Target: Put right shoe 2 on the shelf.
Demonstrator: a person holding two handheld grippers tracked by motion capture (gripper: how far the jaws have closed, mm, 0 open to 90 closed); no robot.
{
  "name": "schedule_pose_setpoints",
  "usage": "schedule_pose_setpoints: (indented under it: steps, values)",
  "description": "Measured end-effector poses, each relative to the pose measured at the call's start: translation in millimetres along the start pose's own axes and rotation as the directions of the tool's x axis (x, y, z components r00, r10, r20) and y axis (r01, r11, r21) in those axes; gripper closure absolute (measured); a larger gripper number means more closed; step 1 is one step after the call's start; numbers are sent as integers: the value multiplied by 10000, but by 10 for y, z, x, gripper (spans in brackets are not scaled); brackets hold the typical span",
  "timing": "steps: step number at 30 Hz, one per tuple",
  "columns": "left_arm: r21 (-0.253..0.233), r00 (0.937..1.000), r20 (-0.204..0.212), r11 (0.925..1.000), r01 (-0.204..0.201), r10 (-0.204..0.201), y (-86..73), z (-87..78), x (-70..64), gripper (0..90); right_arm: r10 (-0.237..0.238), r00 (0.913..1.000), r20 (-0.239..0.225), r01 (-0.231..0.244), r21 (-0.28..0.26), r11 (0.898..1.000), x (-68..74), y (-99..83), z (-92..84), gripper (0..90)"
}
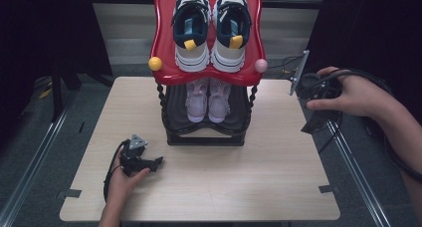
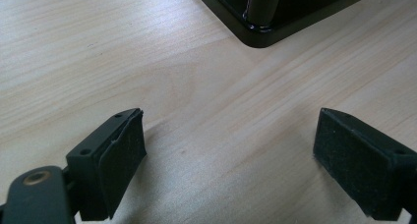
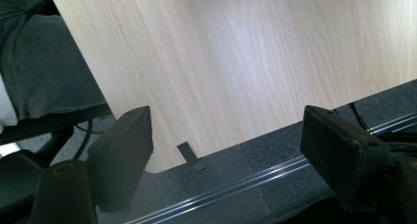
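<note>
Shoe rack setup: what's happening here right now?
A person holds a gripper in each hand at a table with a two-tier shoe rack. Navy-and-white sneakers sit on the red top tier, pink shoes on the black lower tier. The left gripper rests open on the tabletop near the rack's base. The right gripper hangs open over the table's right edge. Neither holds anything.

Red upper shelf (image 1: 164, 38) carries 2 navy-and-white sneakers (image 1: 208, 28); yellow knob (image 1: 155, 63) and pink knob (image 1: 261, 65) at its front corners.
</note>
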State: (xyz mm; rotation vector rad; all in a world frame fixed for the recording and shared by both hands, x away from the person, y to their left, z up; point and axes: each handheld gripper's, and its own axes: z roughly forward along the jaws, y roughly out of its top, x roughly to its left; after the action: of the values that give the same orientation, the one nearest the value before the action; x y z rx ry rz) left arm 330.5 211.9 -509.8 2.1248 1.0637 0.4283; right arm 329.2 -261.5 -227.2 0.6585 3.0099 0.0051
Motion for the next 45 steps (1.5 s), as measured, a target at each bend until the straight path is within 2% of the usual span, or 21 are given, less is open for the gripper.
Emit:
schedule_pose_setpoints:
  steps: [15,32,33,39,40,42,43,45]
  values:
    - [-1,10000,-3,10000,8,-8,0,0,-1,117,56,9991,-410,-59,-67,10000,17,-81,496,199]
    - [7,10000,0,10000,-39,39,-1,0,1,117,64,9979,-640,-63,20,10000,28,-170,911,199]
    - [7,10000,1,10000,-37,37,0,0,1,117,165,9979,-633,-164,21,9999,35,-174,933,199]
    - [10,10000,6,10000,-16,16,-1,0,0,117,79,9970,-770,-96,-225,9997,49,-199,1068,194]
    - [-81,10000,-4,9999,97,-97,-2,6,-7,117,91,9969,-784,-113,-272,9996,54,-201,1092,194]
    - [10,10000,-6,10000,-52,52,0,0,2,117,175,9962,-851,-206,-357,9992,60,-213,1139,194]
    - [-89,10000,-3,9999,100,-100,-3,6,-7,117,222,9959,-878,-260,-425,9988,59,-222,1160,194]
    - [-66,10000,-1,9999,80,-80,-2,5,-6,117,188,9954,-935,-236,-507,9984,59,-232,1208,194]
